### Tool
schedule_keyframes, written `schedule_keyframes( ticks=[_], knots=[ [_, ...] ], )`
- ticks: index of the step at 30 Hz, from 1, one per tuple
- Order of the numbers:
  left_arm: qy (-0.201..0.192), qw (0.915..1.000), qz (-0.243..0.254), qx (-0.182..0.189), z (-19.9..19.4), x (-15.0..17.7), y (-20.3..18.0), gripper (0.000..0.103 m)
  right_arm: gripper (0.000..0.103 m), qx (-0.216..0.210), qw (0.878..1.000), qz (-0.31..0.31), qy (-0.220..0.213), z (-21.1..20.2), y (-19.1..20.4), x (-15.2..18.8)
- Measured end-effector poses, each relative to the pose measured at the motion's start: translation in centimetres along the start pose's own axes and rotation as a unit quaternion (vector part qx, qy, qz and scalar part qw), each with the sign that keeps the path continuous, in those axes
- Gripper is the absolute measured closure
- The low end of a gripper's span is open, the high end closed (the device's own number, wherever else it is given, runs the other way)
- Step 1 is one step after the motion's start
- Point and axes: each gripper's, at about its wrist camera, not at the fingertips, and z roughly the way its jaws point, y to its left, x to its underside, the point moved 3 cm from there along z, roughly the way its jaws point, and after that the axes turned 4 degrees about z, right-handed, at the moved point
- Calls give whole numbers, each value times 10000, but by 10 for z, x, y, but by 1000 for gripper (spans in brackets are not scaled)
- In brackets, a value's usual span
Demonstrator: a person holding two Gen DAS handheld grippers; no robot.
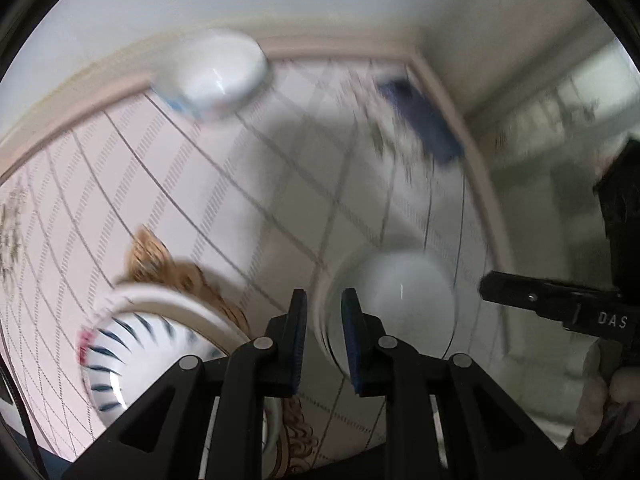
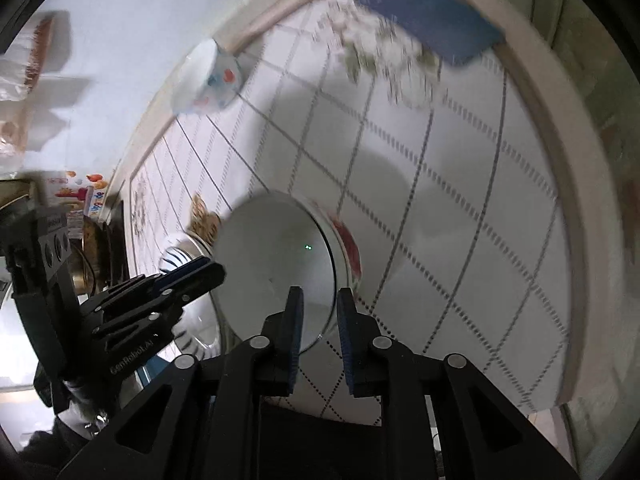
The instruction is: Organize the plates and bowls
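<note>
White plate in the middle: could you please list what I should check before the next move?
1. Left gripper: jaws nearly closed with the white plate rim between them; firm hold: cannot tell.
2. Right gripper at the plate's near rim; contact: cannot tell.
3. Red-patterned plate lies directly beneath the white plate: ok.
4. Striped bowl sits close beside the left gripper and might be nudged: not ok.
5. Patterned bowl and blue phone sit well away at the far edge: ok.

Glossy glazed bowl on a smooth patterned tablecloth.
</note>
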Motion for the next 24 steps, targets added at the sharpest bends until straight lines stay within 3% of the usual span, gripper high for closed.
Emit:
schedule_keyframes(
  ticks=[1,2,4,5,9,13,15,16,19,21,23,24],
  knots=[
    [-112,9999,-117,24,-7,-10,7,81,76,-115,9998,-75,-133,-11,9,-11],
    [-230,9994,-261,40,-13,-23,15,77,63,-171,9995,-144,-233,-17,15,-22],
    [-428,9973,-601,-45,-18,-53,39,77,47,-270,9979,-326,-481,-25,33,-50],
    [-464,9960,-756,-84,-17,-65,50,77,46,-302,9969,-441,-574,-24,44,-67],
    [-323,9897,-1392,-125,6,-110,103,77,46,-431,9956,-550,-630,9,78,-137],
    [-86,9834,-1810,-97,35,-133,137,77,46,-480,9964,-561,-405,59,107,-186],
    [-6,9822,-1880,-13,46,-141,145,75,46,-481,9972,-518,-251,81,116,-198],
    [-196,9829,-1833,-48,44,-147,147,70,46,-493,9974,-503,-119,95,121,-206],
    [-238,9844,-1746,16,43,-162,151,70,46,-395,9981,-470,21,124,126,-221],
    [-184,9842,-1760,79,44,-164,152,71,54,-379,9984,-408,84,139,127,-227],
    [-152,9852,-1707,55,46,-166,150,71,73,-391,9984,-376,135,149,127,-229],
    [-155,9861,-1654,-1,46,-166,151,71,74,-372,9986,-353,137,153,125,-229]
  ],
)
